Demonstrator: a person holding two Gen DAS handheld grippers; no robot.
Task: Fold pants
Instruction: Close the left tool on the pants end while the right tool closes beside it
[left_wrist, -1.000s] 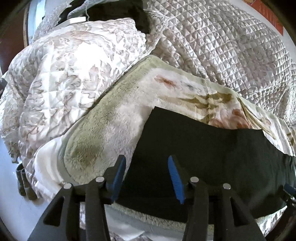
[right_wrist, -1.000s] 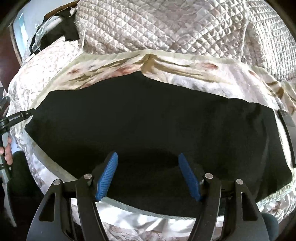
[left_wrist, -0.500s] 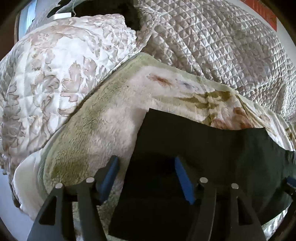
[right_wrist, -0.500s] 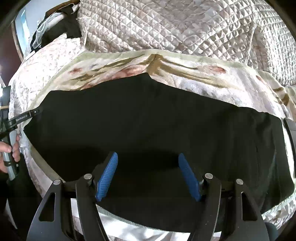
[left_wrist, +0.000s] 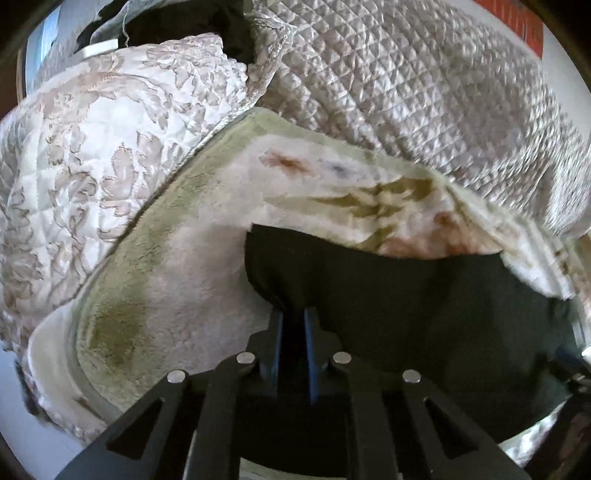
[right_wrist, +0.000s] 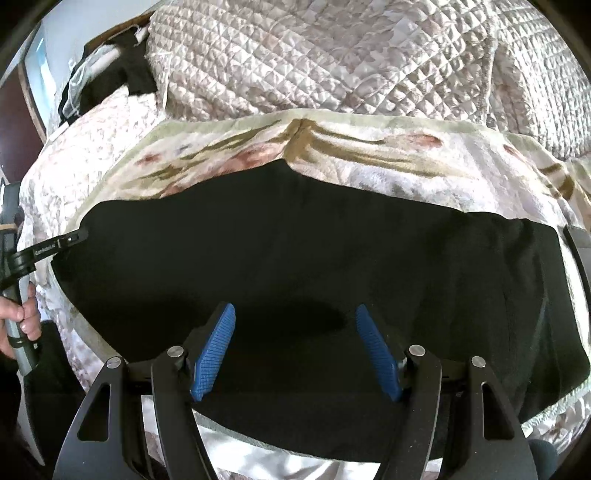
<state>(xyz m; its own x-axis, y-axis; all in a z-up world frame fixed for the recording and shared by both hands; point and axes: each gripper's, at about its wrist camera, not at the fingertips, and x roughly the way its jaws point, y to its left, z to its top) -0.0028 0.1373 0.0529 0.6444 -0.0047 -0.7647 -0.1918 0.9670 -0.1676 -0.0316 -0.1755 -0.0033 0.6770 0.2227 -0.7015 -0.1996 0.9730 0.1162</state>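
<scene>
1. Black pants (right_wrist: 314, 251) spread flat on fleece floral blanket (left_wrist: 207, 258), on a bed; long dark shape running left to right across right wrist view, one end at far left, other end at far right near blanket edge.
2. Left end of pants (left_wrist: 406, 295) bunched up into a small peak at left gripper (left_wrist: 293, 325) tips; fabric pulled into folds there.
3. Left gripper: jaws just closing over last half second, blue pads (left_wrist: 277, 332) nearly together, clamped on black fabric edge between them. Seen also at far left of right wrist view (right_wrist: 72, 240), tip on pants end.
4. Right gripper (right_wrist: 295, 343): blue pads (right_wrist: 218, 339) spread wide apart, hovering over near edge of pants at mid-length; nothing pinched. Contact with fabric below cannot be told.
5. Hand (right_wrist: 22, 314) at left edge of right wrist view, wrapped around grey handle of left gripper.
6. Blanket: cream with green border, brown and pink flower print, lying under pants, showing beyond them on far side and left.
7. Quilted bedspread (left_wrist: 424, 92), diamond-stitched, pale, heaped behind blanket.
8. Brocade quilt (left_wrist: 92, 147) with leaf pattern to left of blanket, draped off bed side.
9. Dark garment (right_wrist: 122, 77) at far top left, behind quilts; kind unclear.
</scene>
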